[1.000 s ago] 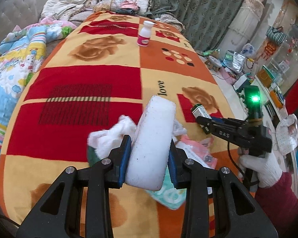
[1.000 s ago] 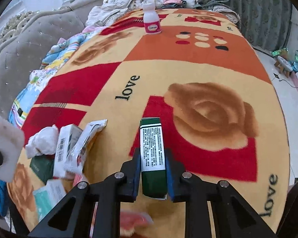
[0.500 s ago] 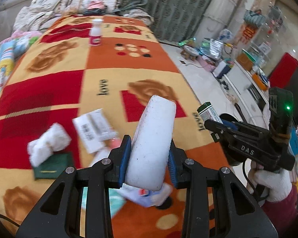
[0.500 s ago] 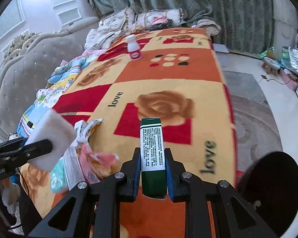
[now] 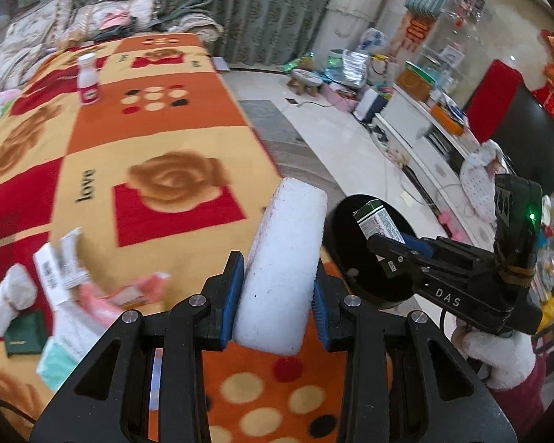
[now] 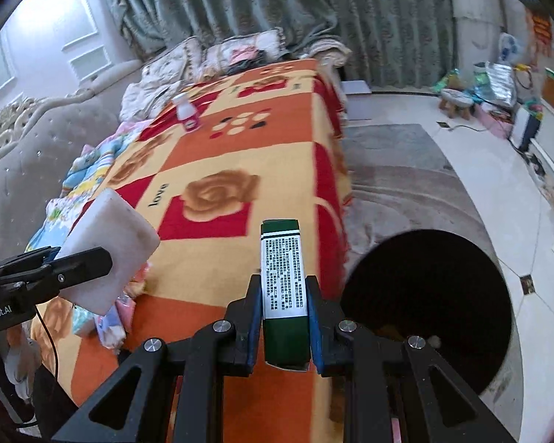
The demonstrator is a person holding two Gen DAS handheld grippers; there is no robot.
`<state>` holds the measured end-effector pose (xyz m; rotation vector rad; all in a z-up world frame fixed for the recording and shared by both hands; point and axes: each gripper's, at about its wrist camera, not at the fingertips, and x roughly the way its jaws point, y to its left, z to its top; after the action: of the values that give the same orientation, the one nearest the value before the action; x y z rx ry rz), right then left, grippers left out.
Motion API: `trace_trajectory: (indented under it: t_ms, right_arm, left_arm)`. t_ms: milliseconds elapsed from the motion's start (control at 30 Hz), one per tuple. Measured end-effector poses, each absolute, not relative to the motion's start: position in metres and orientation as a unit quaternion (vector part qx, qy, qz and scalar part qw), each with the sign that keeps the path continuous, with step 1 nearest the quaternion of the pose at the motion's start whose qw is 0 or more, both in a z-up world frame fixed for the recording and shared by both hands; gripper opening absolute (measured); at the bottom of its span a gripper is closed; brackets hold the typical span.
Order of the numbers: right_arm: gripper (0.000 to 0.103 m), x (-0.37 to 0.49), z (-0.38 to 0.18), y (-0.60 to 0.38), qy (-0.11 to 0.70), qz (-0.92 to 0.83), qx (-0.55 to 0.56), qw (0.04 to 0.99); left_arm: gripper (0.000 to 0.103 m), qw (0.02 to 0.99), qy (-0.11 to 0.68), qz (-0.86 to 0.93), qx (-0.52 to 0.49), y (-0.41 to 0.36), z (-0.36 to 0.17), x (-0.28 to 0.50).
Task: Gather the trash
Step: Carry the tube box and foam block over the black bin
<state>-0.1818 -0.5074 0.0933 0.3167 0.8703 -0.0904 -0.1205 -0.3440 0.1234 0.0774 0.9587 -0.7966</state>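
Carrying both loads over the round black bin [image 6: 428, 310] matters: right gripper [image 6: 283, 317] clamps the green printed carton [image 6: 282, 280], left gripper [image 5: 277, 295] clamps the white foam block [image 5: 284, 273]; release only above its mouth beside the blanket.

One white foam block [image 5: 282, 269], one green box [image 6: 282, 288], one black bin [image 6: 430, 306], one white bottle [image 5: 88, 79].

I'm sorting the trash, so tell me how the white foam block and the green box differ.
The foam block is plain white, thick and rounded; the green box is slim, flat-sided and has a printed label. The left gripper holds the block, the right gripper the box. Both are clamped upright near the black bin.
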Motion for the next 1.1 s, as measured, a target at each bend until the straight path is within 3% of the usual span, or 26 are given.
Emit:
trace_trajectory:
  t_ms: [500, 1100]
  right_arm:
    - [0.021, -0.232, 0.081, -0.572, 0.422, -0.108, 0.181, 0.882]
    - [0.021, -0.241, 0.061, -0.607, 0.43, -0.13, 0.213, 0.868]
  left_arm:
    - [0.032, 0.775, 0.471, -0.418, 0.049, -0.437, 0.104, -0.136]
    - [0.032, 0.75, 0.5, -0.432, 0.022, -0.481, 0.083, -0.134]
